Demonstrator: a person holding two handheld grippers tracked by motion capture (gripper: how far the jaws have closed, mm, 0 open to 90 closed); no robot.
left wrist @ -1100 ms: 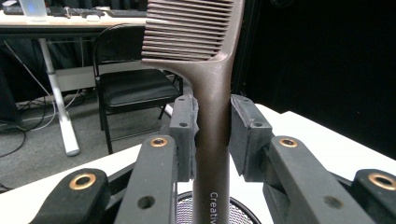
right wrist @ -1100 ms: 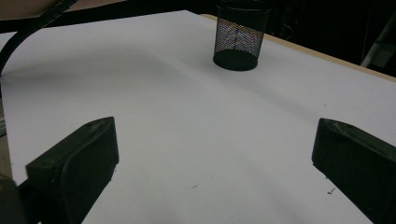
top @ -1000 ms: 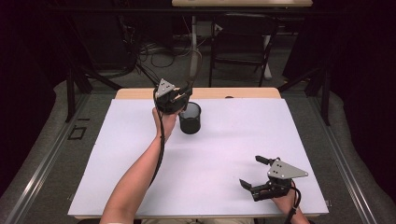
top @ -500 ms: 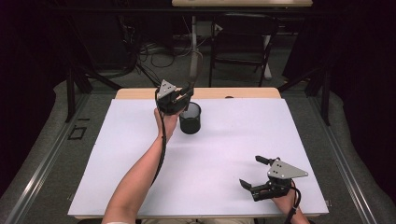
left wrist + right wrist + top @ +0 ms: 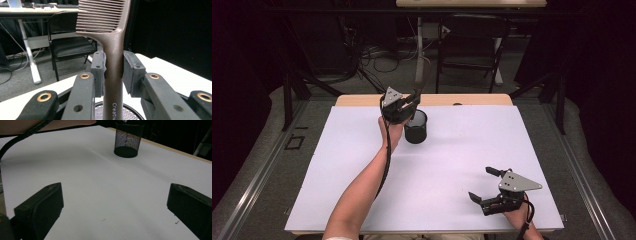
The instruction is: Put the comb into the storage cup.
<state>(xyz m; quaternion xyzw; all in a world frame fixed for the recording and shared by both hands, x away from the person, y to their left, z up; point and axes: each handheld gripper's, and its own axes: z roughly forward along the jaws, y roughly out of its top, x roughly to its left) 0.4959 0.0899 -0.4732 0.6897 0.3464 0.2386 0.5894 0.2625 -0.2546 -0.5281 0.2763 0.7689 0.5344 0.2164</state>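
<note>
Left gripper view: left gripper (image 5: 113,72) clamped on the comb (image 5: 110,37) handle just below the teeth, comb upright over the mesh cup (image 5: 416,127). Looks light, stiff, smooth plastic, so may slip; handle is the right hold. Right gripper (image 5: 490,189) spread wide, holding nothing, near the table (image 5: 337,190) front edge.

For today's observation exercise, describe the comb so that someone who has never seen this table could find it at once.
Start at the white table and go to the black mesh cup near its far edge. Directly above the cup, the left gripper is shut on the comb. It is brown, upright, teeth uppermost, handle pointing down toward the cup.
</note>
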